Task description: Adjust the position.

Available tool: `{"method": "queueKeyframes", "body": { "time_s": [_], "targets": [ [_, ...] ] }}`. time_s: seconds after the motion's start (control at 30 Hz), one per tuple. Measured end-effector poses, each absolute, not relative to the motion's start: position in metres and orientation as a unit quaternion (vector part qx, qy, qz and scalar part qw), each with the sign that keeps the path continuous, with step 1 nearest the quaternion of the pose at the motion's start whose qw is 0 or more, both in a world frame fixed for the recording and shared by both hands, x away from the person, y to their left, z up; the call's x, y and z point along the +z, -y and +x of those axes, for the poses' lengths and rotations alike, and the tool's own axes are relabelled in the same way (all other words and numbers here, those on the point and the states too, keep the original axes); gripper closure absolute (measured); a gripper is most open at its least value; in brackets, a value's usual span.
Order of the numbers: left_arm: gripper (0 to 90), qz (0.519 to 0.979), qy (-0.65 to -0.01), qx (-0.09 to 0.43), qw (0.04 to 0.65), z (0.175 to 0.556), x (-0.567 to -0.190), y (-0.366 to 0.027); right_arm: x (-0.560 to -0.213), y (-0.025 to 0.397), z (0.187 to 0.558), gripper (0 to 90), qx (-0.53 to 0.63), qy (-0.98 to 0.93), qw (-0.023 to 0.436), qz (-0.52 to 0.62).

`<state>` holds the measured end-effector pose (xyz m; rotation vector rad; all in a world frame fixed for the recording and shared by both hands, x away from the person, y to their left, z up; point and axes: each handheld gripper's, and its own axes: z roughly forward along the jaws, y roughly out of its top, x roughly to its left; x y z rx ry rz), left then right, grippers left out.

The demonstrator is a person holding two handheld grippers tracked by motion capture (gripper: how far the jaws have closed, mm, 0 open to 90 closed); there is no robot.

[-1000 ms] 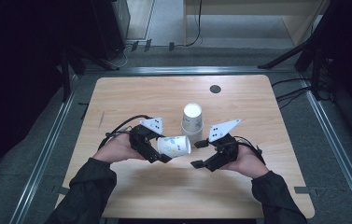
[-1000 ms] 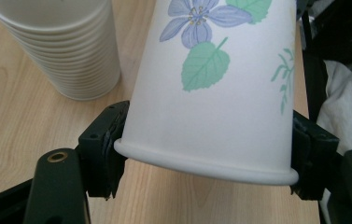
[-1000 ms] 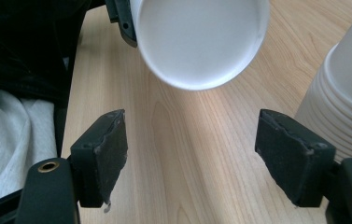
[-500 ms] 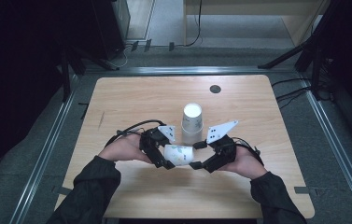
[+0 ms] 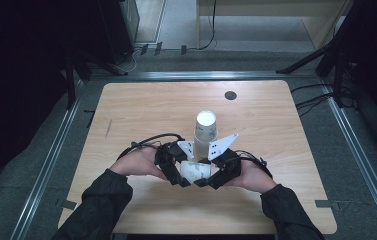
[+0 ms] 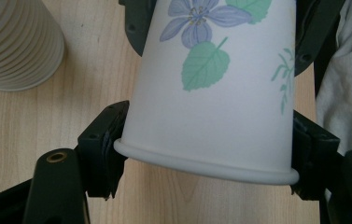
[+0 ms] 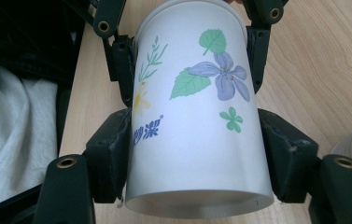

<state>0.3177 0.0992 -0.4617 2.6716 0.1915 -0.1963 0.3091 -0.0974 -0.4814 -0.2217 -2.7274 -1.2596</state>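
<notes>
I see the paper cup (image 5: 194, 170) lying on its side low over the tabletop (image 5: 141, 110), toward the 6 o'clock edge, caught between both tools. The left hand-held gripper (image 5: 180, 176) has its jaws pressed against the cup at the rolled rim end, and the right hand-held gripper (image 5: 207, 179) clamps the same cup nearer its base, so each is closed on it from an opposite end. From the high view the cup is a small white shape with faint marks; the left gripper view adds the print on the cup (image 6: 211, 88), a purple flower and green leaves on smooth matte paper, plus the rounded lip. The right gripper view shows the cup (image 7: 197, 121) from the other end, with its recessed bottom ring, a yellow flower and blue lettering. A stack of ribbed paper cups (image 5: 205, 132) stands upside down at 12 o'clock from the held cup, just beyond the grippers; its ridged cream wall (image 6: 17, 42) shows in the left gripper view. The tabletop is pale wood grain with rounded corners, and a dark round disc (image 5: 230, 95) lies near its far edge at 1 o'clock.
</notes>
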Motion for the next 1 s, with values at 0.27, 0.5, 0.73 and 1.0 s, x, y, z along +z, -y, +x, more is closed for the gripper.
{"method": "queueKeyframes", "body": {
  "time_s": [0.27,0.5,0.73,1.0],
  "targets": [
    [16.8,0.964,-0.077,-0.063,0.248,0.317,-0.46,-0.104,-0.478,0.098,0.31,34.9,-0.421,0.902,0.055,-0.072],
    [11.0,0.948,-0.104,-0.053,0.296,0.322,-0.455,-0.115,-0.471,0.109,0.313,34.8,-0.437,0.895,0.046,-0.081],
    [12.6,0.934,-0.103,-0.05,0.34,0.32,-0.452,-0.127,-0.464,0.118,0.313,34.7,-0.45,0.888,0.038,-0.087],
    [12.6,0.924,-0.108,-0.047,0.364,0.316,-0.453,-0.126,-0.459,0.124,0.313,34.7,-0.466,0.879,0.04,-0.089]
  ]
}}
